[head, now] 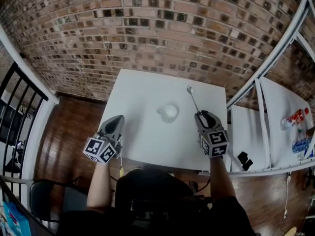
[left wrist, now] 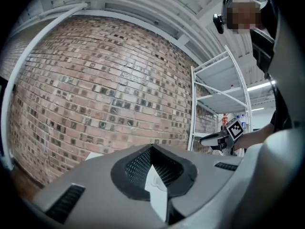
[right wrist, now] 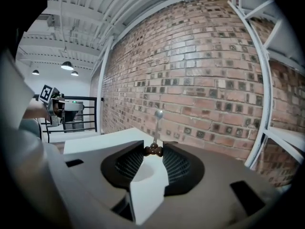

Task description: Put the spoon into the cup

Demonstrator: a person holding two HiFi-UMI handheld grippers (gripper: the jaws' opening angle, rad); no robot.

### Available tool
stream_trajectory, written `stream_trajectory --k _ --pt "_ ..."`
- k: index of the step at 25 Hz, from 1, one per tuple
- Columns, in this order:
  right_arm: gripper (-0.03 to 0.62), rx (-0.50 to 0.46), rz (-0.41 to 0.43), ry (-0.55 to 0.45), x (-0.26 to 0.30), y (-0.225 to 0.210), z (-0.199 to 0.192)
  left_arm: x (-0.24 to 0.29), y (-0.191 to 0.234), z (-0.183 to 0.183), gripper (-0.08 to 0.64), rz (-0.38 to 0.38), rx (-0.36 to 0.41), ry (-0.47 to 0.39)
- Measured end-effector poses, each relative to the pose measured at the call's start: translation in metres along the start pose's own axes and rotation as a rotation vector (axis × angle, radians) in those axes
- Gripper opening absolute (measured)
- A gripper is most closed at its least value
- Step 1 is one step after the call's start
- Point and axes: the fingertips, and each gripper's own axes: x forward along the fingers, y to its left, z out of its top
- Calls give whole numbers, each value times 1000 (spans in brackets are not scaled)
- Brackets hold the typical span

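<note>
So, right gripper (right wrist: 153,150) clamped on spoon (head: 192,99) handle end, bowl poking forward over desk (head: 133,102), just right of cup (head: 169,112) | left gripper (left wrist: 152,149) closed, empty | spoon: probably light, stiff, slick metal; end-grip may let it pivot

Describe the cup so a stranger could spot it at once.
Look at the white table before the brick wall. Near its middle stands a small white cup, its handle toward the left tool. It is round and squat, unlike the thin metal spoon that the right tool holds beside it.
</note>
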Motion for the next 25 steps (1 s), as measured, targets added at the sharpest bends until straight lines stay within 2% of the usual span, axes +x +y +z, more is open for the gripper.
stream_trajectory --k 7,10,21,25 --pt "126 -20 60 50 22 23 -19 -16 14 0 3 50 -5 -6" --pt "126 -58 70 81 31 30 -29 -22 20 1 3 66 -4 -3" --pt "126 -128 161 288 58 61 -99 -27 21 -7 3 70 -28 11" --pt "126 -106 176 323 59 64 -111 -28 20 -11 3 65 -36 23"
